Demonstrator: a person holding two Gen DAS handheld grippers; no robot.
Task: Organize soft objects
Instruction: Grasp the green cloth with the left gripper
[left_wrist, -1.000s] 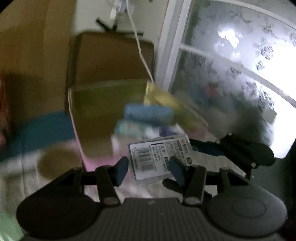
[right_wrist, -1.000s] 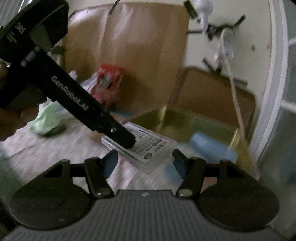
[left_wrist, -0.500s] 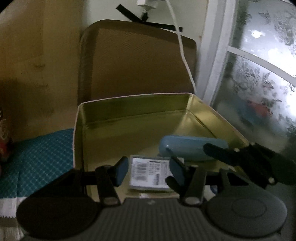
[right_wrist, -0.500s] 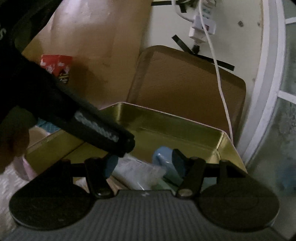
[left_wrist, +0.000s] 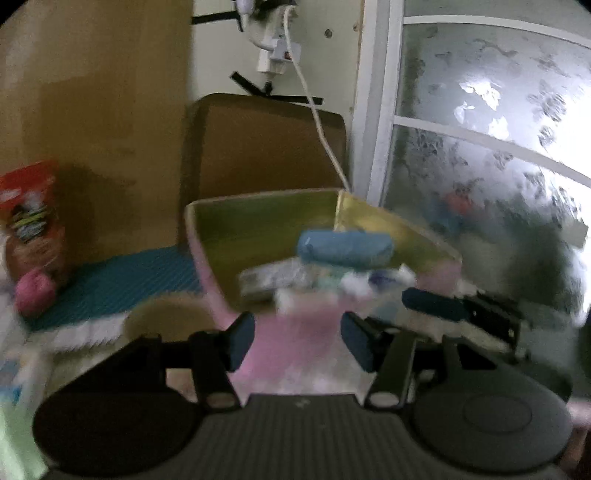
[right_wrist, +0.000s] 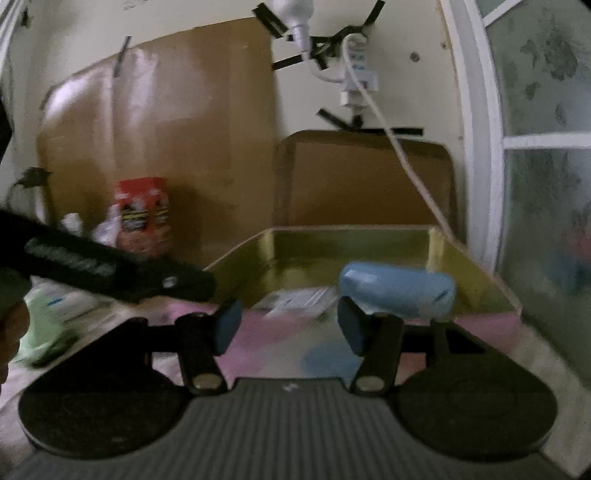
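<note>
While both grippers, left and right, hung open and empty, the blue roll in the gold tin looked light, squashy, best pinched mid-length.

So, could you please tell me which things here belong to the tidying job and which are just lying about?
Part of the job:
- gold tin
- blue soft roll inside it
- clear labelled packet inside it
- green soft bundle, outside it

Just lying about:
- red snack bag
- white cable
- cardboard sheet
</note>
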